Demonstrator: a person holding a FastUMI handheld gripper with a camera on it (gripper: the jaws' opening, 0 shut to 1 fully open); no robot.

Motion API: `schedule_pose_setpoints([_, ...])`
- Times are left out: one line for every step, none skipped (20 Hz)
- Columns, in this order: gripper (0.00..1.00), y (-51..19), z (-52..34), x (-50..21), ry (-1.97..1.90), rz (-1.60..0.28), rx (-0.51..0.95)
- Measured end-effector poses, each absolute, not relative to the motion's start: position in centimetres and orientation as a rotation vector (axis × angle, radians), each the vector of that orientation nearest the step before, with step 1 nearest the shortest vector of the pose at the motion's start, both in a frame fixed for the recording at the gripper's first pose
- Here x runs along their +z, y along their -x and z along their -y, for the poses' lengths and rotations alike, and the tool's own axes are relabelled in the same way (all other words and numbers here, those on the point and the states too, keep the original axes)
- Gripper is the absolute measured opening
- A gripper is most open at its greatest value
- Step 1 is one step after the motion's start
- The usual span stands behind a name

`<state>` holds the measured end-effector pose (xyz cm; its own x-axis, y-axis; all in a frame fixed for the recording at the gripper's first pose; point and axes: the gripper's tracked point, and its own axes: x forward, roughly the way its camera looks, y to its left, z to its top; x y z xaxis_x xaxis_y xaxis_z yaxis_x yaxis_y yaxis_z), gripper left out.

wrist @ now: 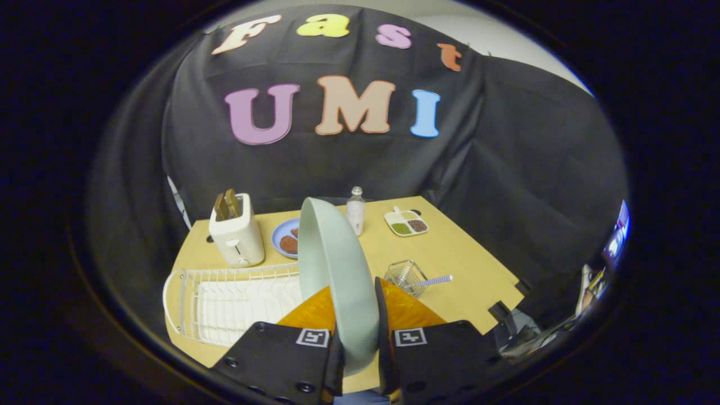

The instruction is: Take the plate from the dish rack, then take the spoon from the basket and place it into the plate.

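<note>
A pale green plate (337,270) stands on edge between my two fingers, and my gripper (359,343) is shut on its lower rim, holding it above the table. The white wire dish rack (225,304) lies just left of the fingers with nothing in its slots. Beyond the right finger sits a small clear wire basket (406,277), and the spoon (436,280) leans out of it, its blue-and-white handle pointing right. The plate hides part of the rack's right end.
On the wooden table (461,264) stand a white toaster (236,236) with two slices of toast, a blue plate (286,239) with brown food, a small clear bottle (355,211) and a divided snack tray (406,223). The table's right edge falls off beyond the basket.
</note>
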<state>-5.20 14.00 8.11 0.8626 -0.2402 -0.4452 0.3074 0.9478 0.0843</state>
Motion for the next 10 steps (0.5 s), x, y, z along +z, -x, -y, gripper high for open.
schedule_pose_setpoints([0.28,6.2,-12.6,7.5,-0.200,-0.449,-0.303])
schedule_pose_setpoints([0.28,7.5,-11.1,6.7,-0.240,-0.458,-0.327])
schedule_pose_setpoints([0.28,8.7,-9.5,5.6,-0.274,-0.471,-0.358])
schedule_pose_setpoints([0.28,9.6,-8.0,4.5,-0.296,-0.481,-0.380])
schedule_pose_setpoints([0.28,10.2,-6.8,3.2,-0.315,-0.494,-0.397])
schedule_pose_setpoints([0.28,10.6,-5.7,1.9,-0.333,-0.506,-0.412])
schedule_pose_setpoints([0.28,10.8,-4.7,0.6,-0.357,-0.523,-0.426])
schedule_pose_setpoints([0.28,11.0,-3.9,-0.7,-0.384,-0.536,-0.435])
schedule_pose_setpoints([0.28,11.1,-3.2,-2.0,-0.418,-0.555,-0.439])
schedule_pose_setpoints([0.28,11.2,-2.6,-3.3,-0.451,-0.567,-0.443])
